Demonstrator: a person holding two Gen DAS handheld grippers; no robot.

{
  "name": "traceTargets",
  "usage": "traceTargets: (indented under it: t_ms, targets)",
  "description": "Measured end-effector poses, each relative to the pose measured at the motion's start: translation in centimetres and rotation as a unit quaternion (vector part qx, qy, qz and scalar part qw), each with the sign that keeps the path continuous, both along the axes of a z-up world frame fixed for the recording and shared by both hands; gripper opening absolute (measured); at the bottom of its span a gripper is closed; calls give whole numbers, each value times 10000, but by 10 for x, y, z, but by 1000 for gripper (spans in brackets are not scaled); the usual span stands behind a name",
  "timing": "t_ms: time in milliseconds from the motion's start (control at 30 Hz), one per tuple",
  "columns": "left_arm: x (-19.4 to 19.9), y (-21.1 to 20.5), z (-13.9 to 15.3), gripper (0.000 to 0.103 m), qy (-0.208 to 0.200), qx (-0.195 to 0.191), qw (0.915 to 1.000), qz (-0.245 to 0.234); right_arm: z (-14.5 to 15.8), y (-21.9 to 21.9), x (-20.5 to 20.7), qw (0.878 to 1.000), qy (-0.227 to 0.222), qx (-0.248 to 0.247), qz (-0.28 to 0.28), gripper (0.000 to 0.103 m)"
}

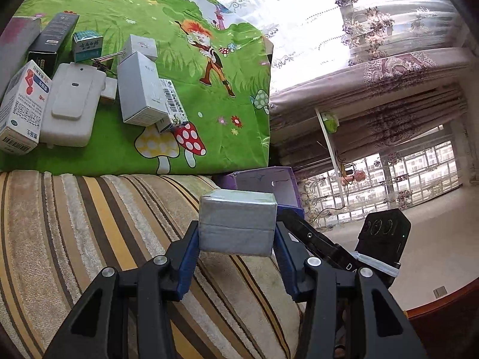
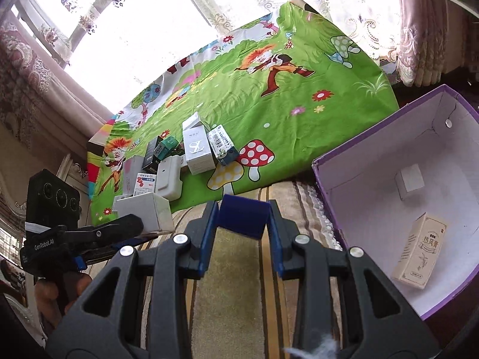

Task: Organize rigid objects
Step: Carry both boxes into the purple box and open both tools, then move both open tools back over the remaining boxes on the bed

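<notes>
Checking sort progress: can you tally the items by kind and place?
Cartons on green cloth: 7
White plastic device on cloth: 1
Cartons held: 2 (grey carton in left gripper, blue carton in right gripper)
Cartons in purple container: 2
Total: 12; small bits beside the device are unclear and not counted.
</notes>
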State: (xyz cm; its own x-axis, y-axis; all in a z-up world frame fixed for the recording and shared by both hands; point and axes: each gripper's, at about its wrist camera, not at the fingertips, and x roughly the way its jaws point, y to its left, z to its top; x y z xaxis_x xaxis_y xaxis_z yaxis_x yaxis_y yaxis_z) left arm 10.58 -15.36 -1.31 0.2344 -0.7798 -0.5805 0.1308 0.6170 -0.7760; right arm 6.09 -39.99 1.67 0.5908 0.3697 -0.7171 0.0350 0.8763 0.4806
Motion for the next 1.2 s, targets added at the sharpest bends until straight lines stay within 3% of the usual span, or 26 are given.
traceTargets:
  t_ms: [367,467,567,700,767,867,967,1067,1133,1200]
  targets:
    - [-5,-92,7,49,-266,271,9959,-824,0,-79,-29,9949,-79,-122,-998,37]
    - [-12,-118,15,49,-586,470,9903,-1165,0,-91,-36,9925,-95,-199,-1206,37]
    - [-23,-142,26,52,-1024,725,9796,-1571,5,-98,-43,9890,-189,-386,-1413,37]
    - [-40,-151,44,68,-1725,1169,9619,-1770,15,-106,-49,9857,-372,-499,-1566,45]
    - [-47,-148,57,72,-2068,1379,9542,-1665,22,-107,-52,9829,-522,-639,-1645,64]
    - [-56,-143,77,75,-2560,2053,9369,-1206,37,-104,-58,9773,-775,-912,-1749,78]
    - [-66,-132,96,77,-3133,2236,9199,-751,54,-97,-63,9716,-1047,-1177,-1767,83]
    - [-80,-121,111,86,-3892,2219,8919,-620,65,-85,-63,9676,-1173,-1434,-1715,89]
    - [-87,-117,117,86,-4301,2483,8665,-512,69,-77,-61,9655,-1185,-1625,-1657,90]
    - [-92,-112,121,86,-4550,2584,8512,-395,72,-68,-59,9612,-1221,-1840,-1653,92]
